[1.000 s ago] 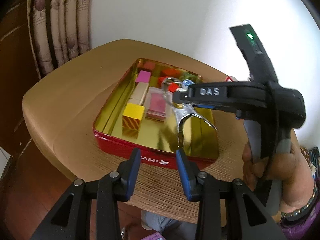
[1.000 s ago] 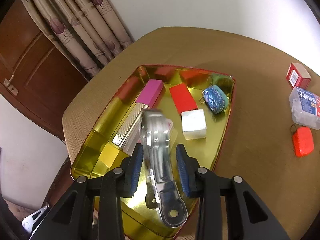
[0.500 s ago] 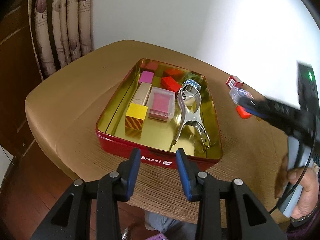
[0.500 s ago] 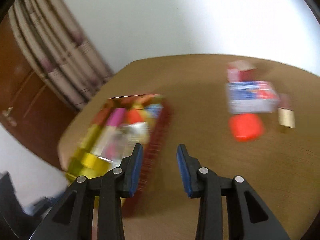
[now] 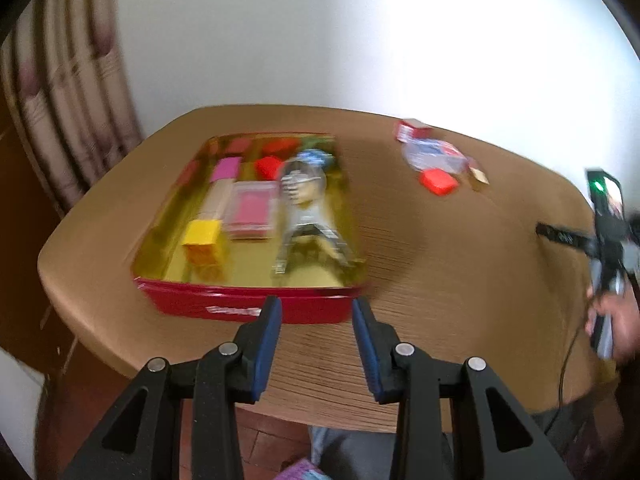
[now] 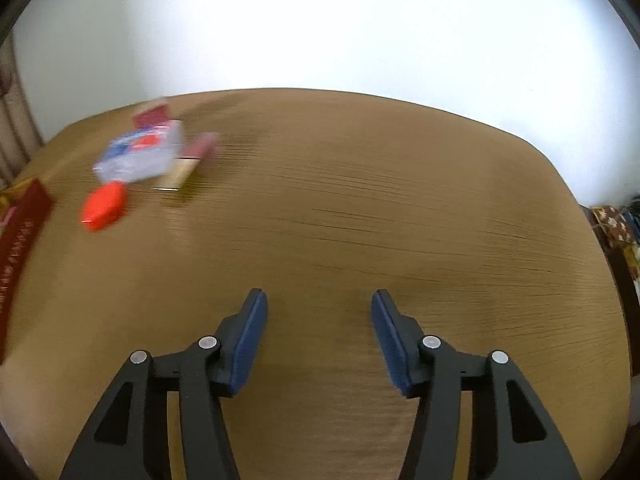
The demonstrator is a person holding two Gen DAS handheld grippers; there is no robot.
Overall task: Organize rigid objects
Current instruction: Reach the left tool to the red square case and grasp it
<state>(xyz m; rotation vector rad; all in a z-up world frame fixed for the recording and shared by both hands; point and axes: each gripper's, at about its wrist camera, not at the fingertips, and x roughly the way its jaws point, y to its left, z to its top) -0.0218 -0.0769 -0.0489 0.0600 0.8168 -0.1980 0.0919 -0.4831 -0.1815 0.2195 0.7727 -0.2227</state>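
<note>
Left wrist view, from left to right. A striped curtain (image 5: 60,92) hangs at the far left, behind the wooden table (image 5: 460,264). On the left half of the table sits a red tin (image 5: 248,306) with a gold interior; white lettering runs along its near wall but is too blurred to read. Inside it, on the left, stand a yellow block (image 5: 202,236), a pale wooden bar (image 5: 216,196) and a pink block (image 5: 227,168). A clear case with a pink insert (image 5: 252,212) lies in the middle, and a red block (image 5: 269,166) lies beyond it. A metal clamp (image 5: 308,216) lies along the right side of the tin.

The left gripper (image 5: 316,312) hovers just in front of the near wall of the tin. Its jaws stand a narrow gap apart — nothing is between them.

Right of the tin, well apart from it, a cluster lies on the far part of the table: a small red-and-white box (image 5: 412,130), a clear packet with blue-and-red print (image 5: 436,156) (print unreadable), a red-orange case (image 5: 438,182) and a small gold tube (image 5: 478,174). At the far right a hand (image 5: 612,320) holds the other tool.

Right wrist view: the same cluster appears at far left, with the red-orange case (image 6: 104,206) nearest. The right gripper (image 6: 318,312) is above bare table; its jaws are opening — nothing is between them.
</note>
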